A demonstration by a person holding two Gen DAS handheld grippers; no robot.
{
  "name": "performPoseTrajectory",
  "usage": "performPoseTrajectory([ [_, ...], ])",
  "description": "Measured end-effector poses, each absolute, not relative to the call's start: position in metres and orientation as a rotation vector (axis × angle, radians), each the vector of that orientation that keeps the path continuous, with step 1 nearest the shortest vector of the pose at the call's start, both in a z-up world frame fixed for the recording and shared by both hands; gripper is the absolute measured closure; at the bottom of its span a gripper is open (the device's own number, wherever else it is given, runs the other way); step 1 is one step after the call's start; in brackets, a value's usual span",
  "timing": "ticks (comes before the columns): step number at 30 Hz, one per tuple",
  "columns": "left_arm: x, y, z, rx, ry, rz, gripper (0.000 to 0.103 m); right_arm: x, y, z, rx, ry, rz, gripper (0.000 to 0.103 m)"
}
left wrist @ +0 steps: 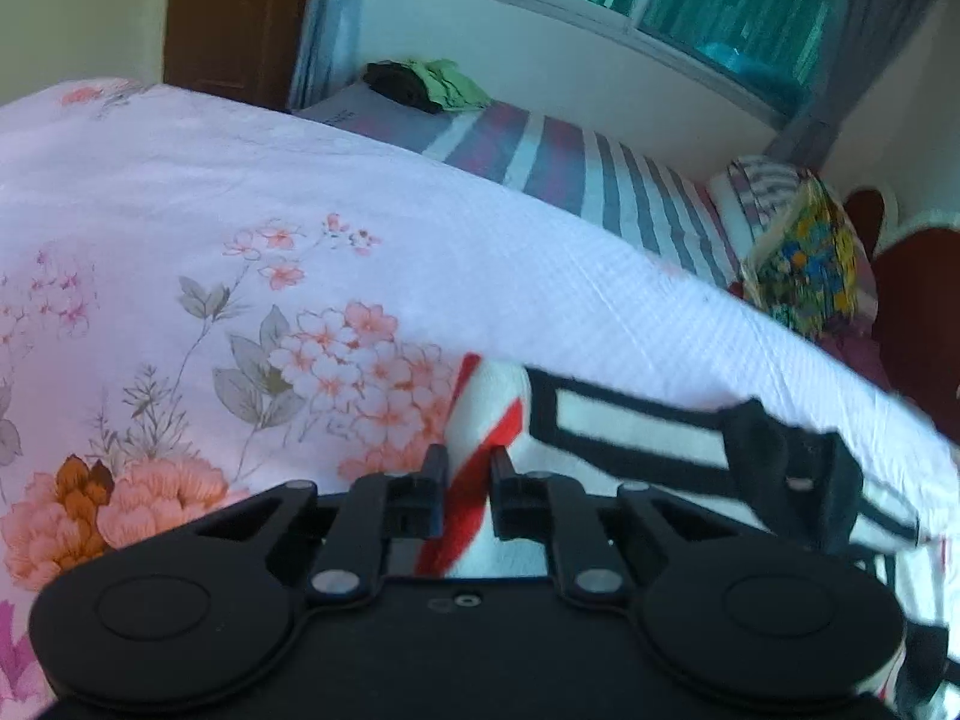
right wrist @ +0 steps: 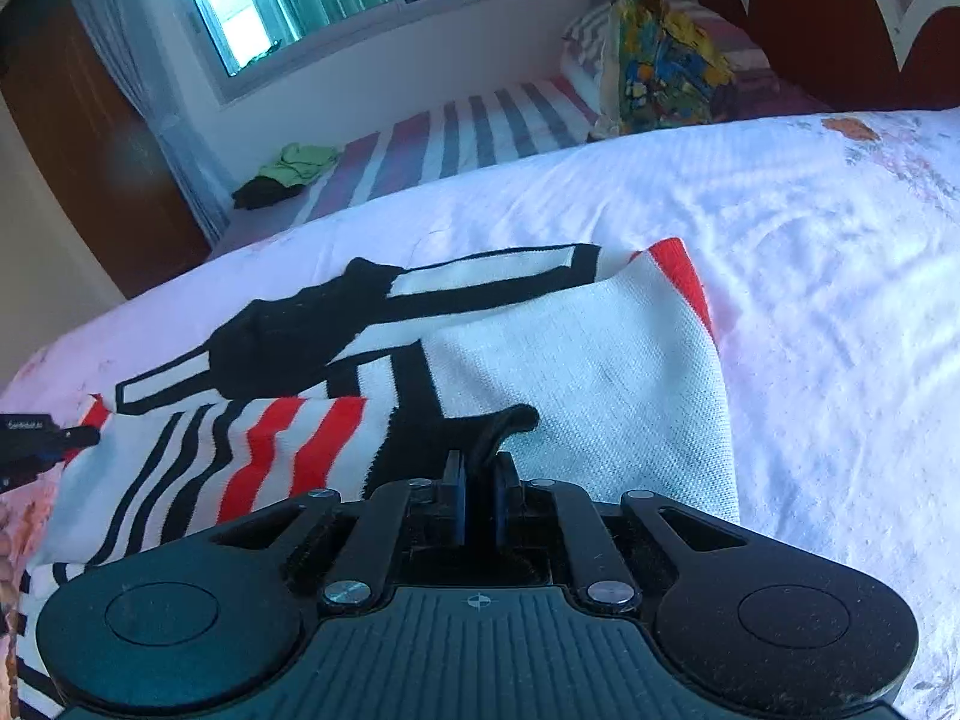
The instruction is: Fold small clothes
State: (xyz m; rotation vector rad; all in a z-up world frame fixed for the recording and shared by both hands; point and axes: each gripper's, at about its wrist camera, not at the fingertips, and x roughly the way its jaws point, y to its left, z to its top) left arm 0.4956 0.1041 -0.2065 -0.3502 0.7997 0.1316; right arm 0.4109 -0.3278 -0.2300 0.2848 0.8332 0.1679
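A small white knit garment (right wrist: pixel 570 348) with black and red stripes lies partly folded on the floral bedsheet (right wrist: pixel 810 276). My right gripper (right wrist: pixel 479 480) is shut on a black-edged fold of the garment at its near edge. In the left wrist view my left gripper (left wrist: pixel 469 468) is shut on a red-striped white part of the same garment (left wrist: pixel 630 432). The tip of the left gripper shows at the far left of the right wrist view (right wrist: pixel 48 438). The garment's near parts are hidden under both grippers.
The floral sheet (left wrist: pixel 240 240) covers the near bed. Beyond lies a striped mattress (left wrist: pixel 540 150) with a green and black clothes pile (left wrist: pixel 426 81) and a colourful bag (left wrist: pixel 804 252). A wall and window stand behind, a red headboard (right wrist: pixel 840 18) to the right.
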Motion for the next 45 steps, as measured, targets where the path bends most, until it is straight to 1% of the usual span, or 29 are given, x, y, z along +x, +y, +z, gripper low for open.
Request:
performPoseTrajectory([
  [3,0.5,0.105,-0.217,-0.328,0.796,0.155,0.091,0.416,-0.312,-0.235,0.131,0.807,0.11,0.096],
  [7,0.497,0.094,-0.206,-0.259,0.816,0.164,0.089,0.42,-0.317,-0.23,0.149,0.791,0.049,0.095],
  [10,0.484,0.085,-0.191,-0.208,0.826,0.163,0.077,0.405,-0.322,-0.218,0.167,0.754,0.06,0.095],
  [12,0.473,0.076,-0.183,-0.168,0.832,0.16,0.067,0.399,-0.319,-0.21,0.169,0.748,0.086,0.095],
  [13,0.466,0.07,-0.178,-0.162,0.829,0.145,0.065,0.397,-0.315,-0.206,0.162,0.741,0.103,0.094],
  [15,0.453,0.058,-0.169,-0.136,0.815,0.13,0.054,0.395,-0.306,-0.2,0.149,0.725,0.125,0.094],
  [16,0.446,0.05,-0.165,-0.12,0.811,0.115,0.051,0.395,-0.3,-0.197,0.146,0.718,0.138,0.087],
  [17,0.438,0.042,-0.163,-0.114,0.809,0.093,0.045,0.395,-0.295,-0.195,0.141,0.712,0.151,0.065],
  [18,0.431,0.035,-0.161,-0.107,0.81,0.074,0.041,0.394,-0.288,-0.196,0.132,0.711,0.164,0.049],
  [19,0.425,0.027,-0.161,-0.1,0.813,0.061,0.04,0.392,-0.282,-0.196,0.112,0.705,0.171,0.032],
  [21,0.416,0.013,-0.165,-0.083,0.83,0.03,0.04,0.388,-0.269,-0.2,0.058,0.71,0.202,0.033],
  [22,0.413,0.009,-0.17,-0.072,0.842,0.029,0.04,0.387,-0.264,-0.204,0.045,0.726,0.215,0.035],
  [23,0.411,0.005,-0.176,-0.06,0.853,0.03,0.04,0.387,-0.261,-0.21,0.045,0.747,0.234,0.051],
  [25,0.408,0.002,-0.19,-0.041,0.88,0.037,0.042,0.39,-0.261,-0.223,0.046,0.803,0.244,0.07],
  [28,0.404,0.004,-0.204,-0.009,0.869,0.041,0.04,0.391,-0.268,-0.234,0.036,0.806,0.216,0.07],
  [36,0.403,0.012,-0.206,-0.006,0.861,0.057,0.041,0.397,-0.29,-0.236,0.019,0.827,0.184,0.07],
  [38,0.405,0.012,-0.204,-0.013,0.87,0.063,0.041,0.399,-0.294,-0.236,0.043,0.838,0.182,0.07],
  [41,0.402,0.014,-0.196,-0.024,0.88,0.087,0.047,0.393,-0.3,-0.228,0.055,0.842,0.162,0.07],
  [45,0.381,0.009,-0.177,-0.043,0.848,0.04,0.046,0.369,-0.304,-0.213,0.085,0.807,0.206,0.07],
])
